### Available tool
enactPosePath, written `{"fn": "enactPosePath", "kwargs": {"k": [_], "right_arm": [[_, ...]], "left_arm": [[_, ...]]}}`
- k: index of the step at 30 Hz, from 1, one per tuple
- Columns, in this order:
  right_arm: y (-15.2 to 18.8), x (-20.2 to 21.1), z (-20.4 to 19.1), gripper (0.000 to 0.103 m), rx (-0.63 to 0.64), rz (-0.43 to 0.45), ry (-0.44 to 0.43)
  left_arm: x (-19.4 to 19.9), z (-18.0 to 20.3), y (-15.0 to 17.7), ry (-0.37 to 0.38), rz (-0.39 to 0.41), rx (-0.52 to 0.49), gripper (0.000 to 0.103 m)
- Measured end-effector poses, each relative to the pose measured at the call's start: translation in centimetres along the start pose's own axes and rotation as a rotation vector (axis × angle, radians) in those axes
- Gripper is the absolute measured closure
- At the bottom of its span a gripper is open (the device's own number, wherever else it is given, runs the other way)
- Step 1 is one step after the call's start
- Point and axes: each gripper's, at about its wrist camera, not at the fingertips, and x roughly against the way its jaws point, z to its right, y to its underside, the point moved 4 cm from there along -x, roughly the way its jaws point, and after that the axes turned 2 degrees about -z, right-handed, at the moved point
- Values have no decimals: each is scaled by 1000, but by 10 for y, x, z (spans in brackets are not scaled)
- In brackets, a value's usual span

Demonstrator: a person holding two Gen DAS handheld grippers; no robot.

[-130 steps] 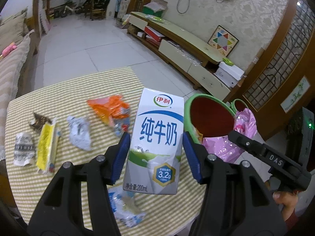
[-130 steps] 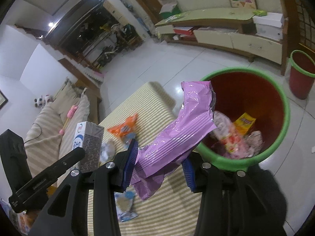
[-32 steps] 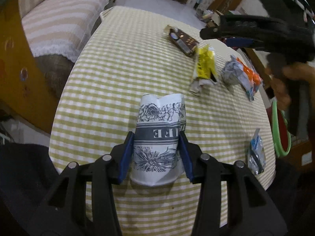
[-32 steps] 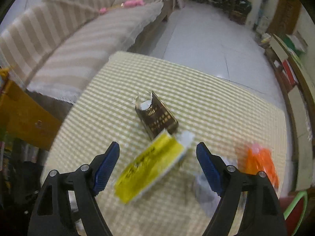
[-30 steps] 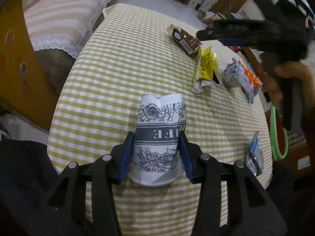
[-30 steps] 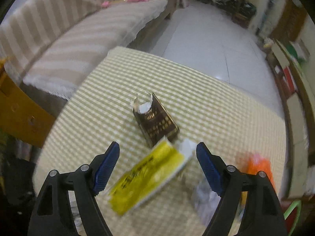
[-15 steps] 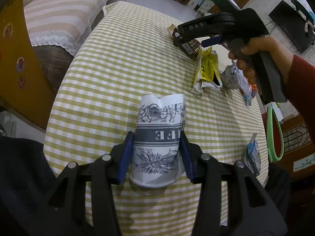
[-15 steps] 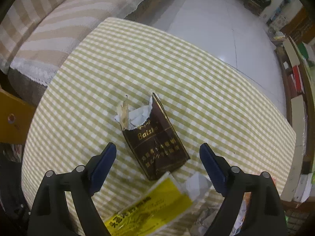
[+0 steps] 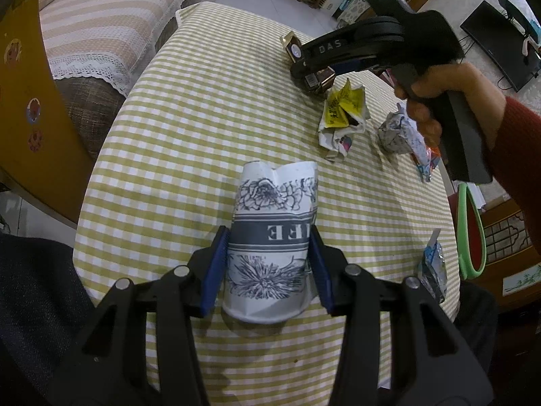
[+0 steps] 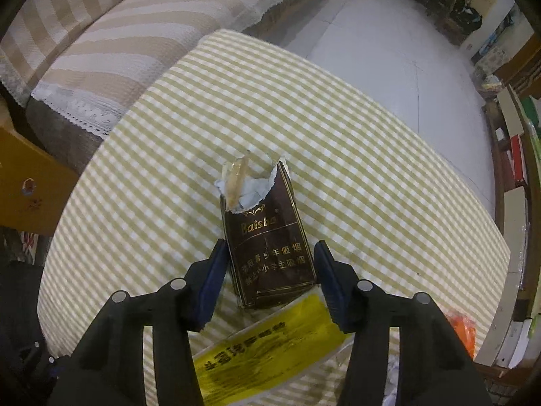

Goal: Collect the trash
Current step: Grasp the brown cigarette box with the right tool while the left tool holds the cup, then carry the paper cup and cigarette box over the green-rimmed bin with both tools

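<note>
We've got open checked tablecloth (image 10: 236, 84) beyond the cigarette pack (image 10: 270, 247), clear towards the sofa (image 10: 135, 27). Just behind it the yellow wrapper (image 10: 263, 348) crowds our way.

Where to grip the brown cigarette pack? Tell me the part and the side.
Grip the intact lower half of the cigarette pack across its two long edges, coming from above. It lies flat on the tablecloth; its torn top is flimsy. The right hand-held gripper already straddles it, closing.
</note>
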Motion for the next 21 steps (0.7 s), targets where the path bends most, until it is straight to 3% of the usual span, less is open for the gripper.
{"fn": "enactPosePath", "kwargs": {"k": [14, 21], "right_arm": [[30, 62, 4, 52, -121, 135, -70], [91, 109, 12, 52, -205, 197, -119]], "left_arm": [[0, 1, 0, -1, 0, 0, 59], [-1, 2, 0, -14, -1, -11, 59]]}}
